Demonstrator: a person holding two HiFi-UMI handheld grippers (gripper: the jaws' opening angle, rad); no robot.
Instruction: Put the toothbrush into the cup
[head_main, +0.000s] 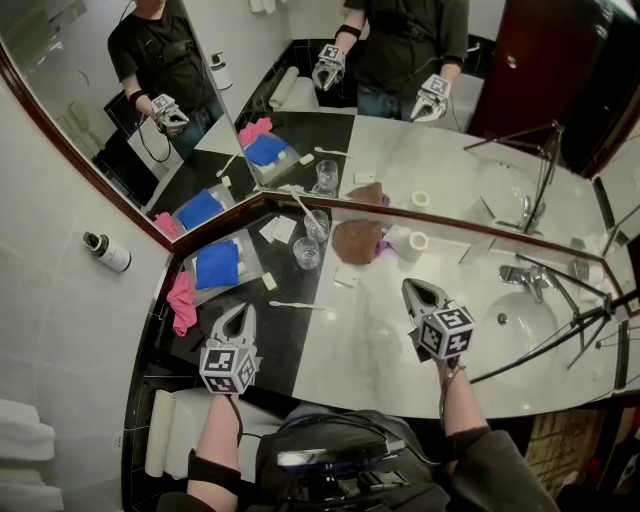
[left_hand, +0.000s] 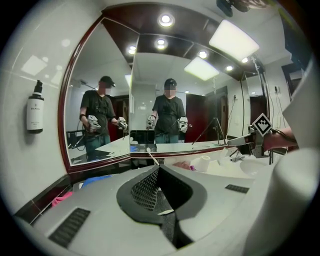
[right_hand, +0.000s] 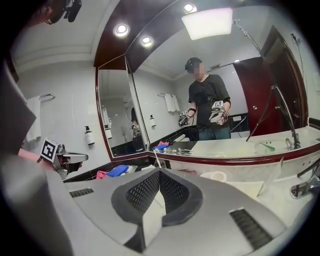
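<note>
Hovering at lower left of the head view, the left claw (head_main: 240, 312) is closed tight with nothing in it. The right claw (head_main: 410, 288), lower centre-right, is also pinched shut and empty. Each claw's own view shows the tips meeting with only bench (head_main: 370, 345) behind them.

- Toothbrush (head_main: 303, 207): stands slanted in the cup (head_main: 317, 226) at upper centre, against the mirror (head_main: 400, 150). Head is up, handle down. The task looks done for this one.
- Both claws are held back near the bench's front edge, well apart from the cup, probably to keep clear of it.
- White stick (head_main: 297, 304): lies flat at centre, where the black slab meets the white one. It may be another brush; too thin to tell.

Around the cup:
- Second glass (head_main: 306, 253) just below it, empty.
- Blue cloth (head_main: 217, 265) and pink cloth (head_main: 182, 300) at left.
- Brown lump (head_main: 355, 240) and paper roll (head_main: 413, 242) just right of the cup.
- Tap (head_main: 525, 275) and stand legs (head_main: 560, 330) at far right.

The second glass and the brown lump crowd any reach to the cup.
</note>
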